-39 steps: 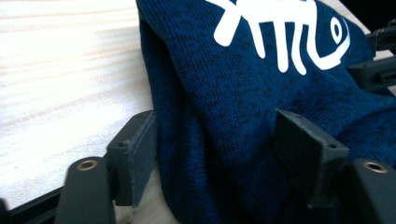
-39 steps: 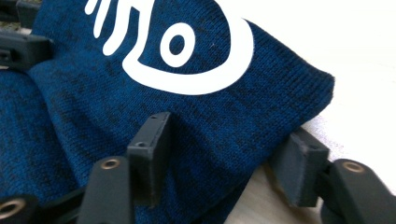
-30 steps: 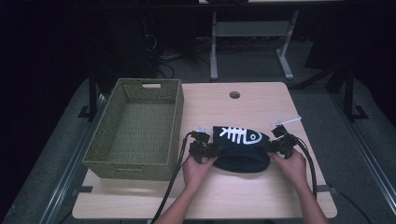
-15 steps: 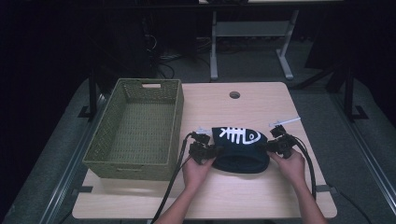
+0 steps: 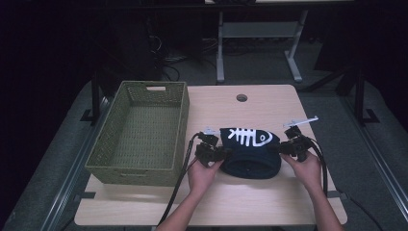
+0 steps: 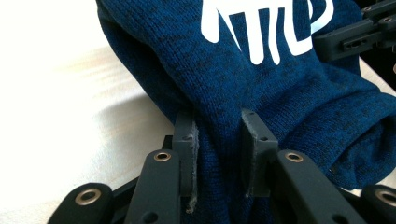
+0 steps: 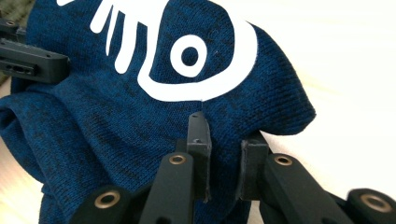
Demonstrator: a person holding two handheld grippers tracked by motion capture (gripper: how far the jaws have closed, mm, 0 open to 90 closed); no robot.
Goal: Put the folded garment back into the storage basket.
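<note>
The light wooden rectangular table (image 5: 269,202) carries two things. An olive-green woven rectangular basket (image 5: 139,132) occupies the left half, reaching from near the far edge almost to the near edge. A dark blue knitted garment with a white fish-skeleton print (image 5: 250,151), folded into a compact bundle, lies right of centre, between the basket and the right edge and closer to the near edge than the far one.

Handling, as judged from the knit: the garment is soft, light and fully limp. It is not fragile and the coarse weave resists slipping, but any unsupported part sags. A single grip lets the bundle unfold, so one hold at each end keeps it together.

Position relative to the grippers: the left gripper (image 5: 211,153) stands at the bundle's left end, just beside the basket's right wall. In the left gripper view its jaws have just closed, and the left gripper (image 6: 219,158) is clamped on a pinched fold of cloth. The right gripper (image 5: 293,144) stands at the bundle's right end. In the right gripper view its jaws have likewise just closed, and the right gripper (image 7: 224,156) is clamped on the fabric edge below the printed fish head. The garment spans the gap between the two grippers, print upward.
</note>
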